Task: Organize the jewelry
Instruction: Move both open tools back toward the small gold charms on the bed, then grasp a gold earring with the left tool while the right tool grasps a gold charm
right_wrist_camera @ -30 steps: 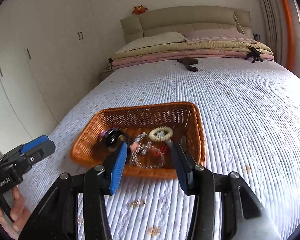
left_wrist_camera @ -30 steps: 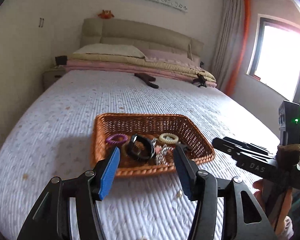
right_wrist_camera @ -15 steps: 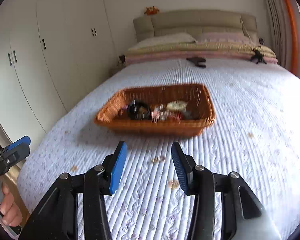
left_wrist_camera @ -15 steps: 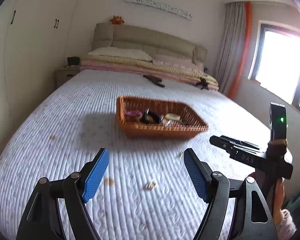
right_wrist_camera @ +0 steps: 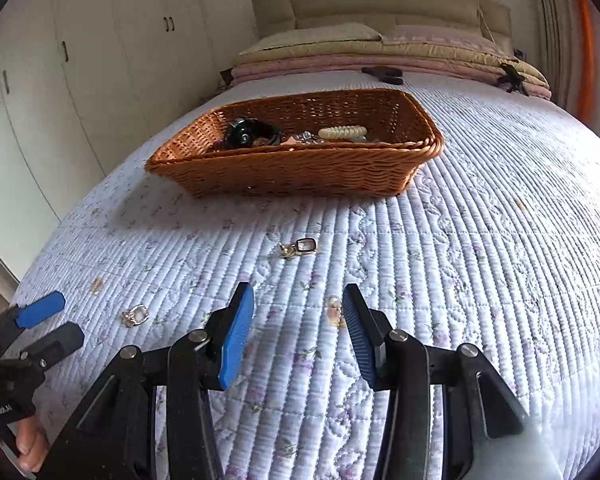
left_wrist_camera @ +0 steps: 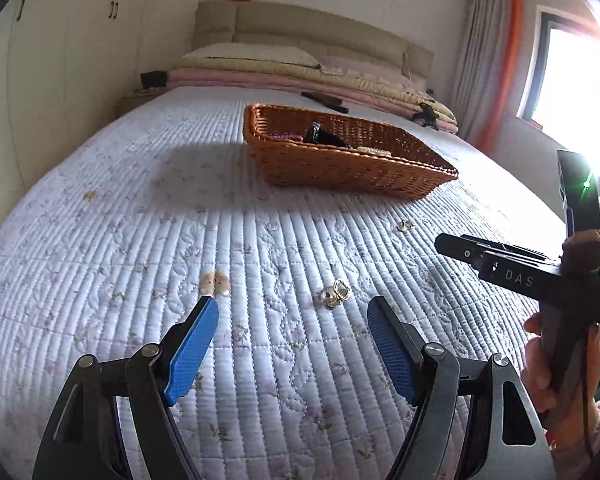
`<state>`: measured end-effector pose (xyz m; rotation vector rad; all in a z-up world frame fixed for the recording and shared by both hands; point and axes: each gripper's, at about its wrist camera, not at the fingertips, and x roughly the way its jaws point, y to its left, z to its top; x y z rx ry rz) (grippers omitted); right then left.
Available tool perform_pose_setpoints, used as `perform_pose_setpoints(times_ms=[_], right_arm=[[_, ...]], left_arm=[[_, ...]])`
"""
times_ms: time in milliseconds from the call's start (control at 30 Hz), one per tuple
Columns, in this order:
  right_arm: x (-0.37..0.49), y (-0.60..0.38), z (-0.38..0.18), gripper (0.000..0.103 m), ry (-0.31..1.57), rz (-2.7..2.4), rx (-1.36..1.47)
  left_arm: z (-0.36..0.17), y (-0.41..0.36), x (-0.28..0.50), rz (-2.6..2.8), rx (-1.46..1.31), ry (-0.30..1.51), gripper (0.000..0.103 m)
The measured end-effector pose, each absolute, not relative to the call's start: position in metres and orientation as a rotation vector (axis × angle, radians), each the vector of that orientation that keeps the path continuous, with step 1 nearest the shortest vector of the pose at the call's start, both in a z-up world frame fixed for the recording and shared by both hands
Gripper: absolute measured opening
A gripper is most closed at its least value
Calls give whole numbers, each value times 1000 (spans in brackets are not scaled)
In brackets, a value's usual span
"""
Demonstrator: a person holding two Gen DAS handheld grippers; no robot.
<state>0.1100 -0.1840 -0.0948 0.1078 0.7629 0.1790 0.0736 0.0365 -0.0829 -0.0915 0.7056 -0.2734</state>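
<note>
A brown wicker basket (left_wrist_camera: 352, 168) (right_wrist_camera: 300, 168) sits on the quilted bed and holds a black watch (right_wrist_camera: 246, 133), a cream coil hair tie (right_wrist_camera: 342, 132) and other small jewelry. Two small gold earrings lie loose on the quilt. One earring (left_wrist_camera: 336, 294) (right_wrist_camera: 135, 315) lies just ahead of my open, empty left gripper (left_wrist_camera: 292, 320). The other earring (right_wrist_camera: 299, 248) (left_wrist_camera: 405, 225) lies ahead of my open, empty right gripper (right_wrist_camera: 298, 308). The right gripper shows in the left wrist view (left_wrist_camera: 500, 264), and the left gripper shows in the right wrist view (right_wrist_camera: 50, 320).
Folded quilts and pillows (right_wrist_camera: 380, 54) are stacked at the headboard. Two dark objects (right_wrist_camera: 382, 73) (right_wrist_camera: 510, 76) lie near them. White wardrobes (right_wrist_camera: 60, 80) stand left of the bed. A window (left_wrist_camera: 572, 80) is on the right. Small stains mark the quilt (left_wrist_camera: 214, 282).
Both grippers have pulled back from the basket toward the foot of the bed and dropped low over the quilt. The loose earrings have come into view close ahead.
</note>
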Motion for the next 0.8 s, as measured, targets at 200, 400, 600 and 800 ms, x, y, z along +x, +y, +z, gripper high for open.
perform_pose_setpoints(times_ms=[200,400,600,800], right_arm=[[126,-179,-98,44,804,201,100],[151,-173,-102,39,868,217,105],[175,-161,-107,39,898,200,85],[183,-159,-111,39,903,195,83]], left_arm=[[-83,31,74,-344,-85,715,78],[-91,16,84,-349,-16,795,46],[-93,10,100,-398,-16,845,40],[-92,2,121,-423,-19,872,40]])
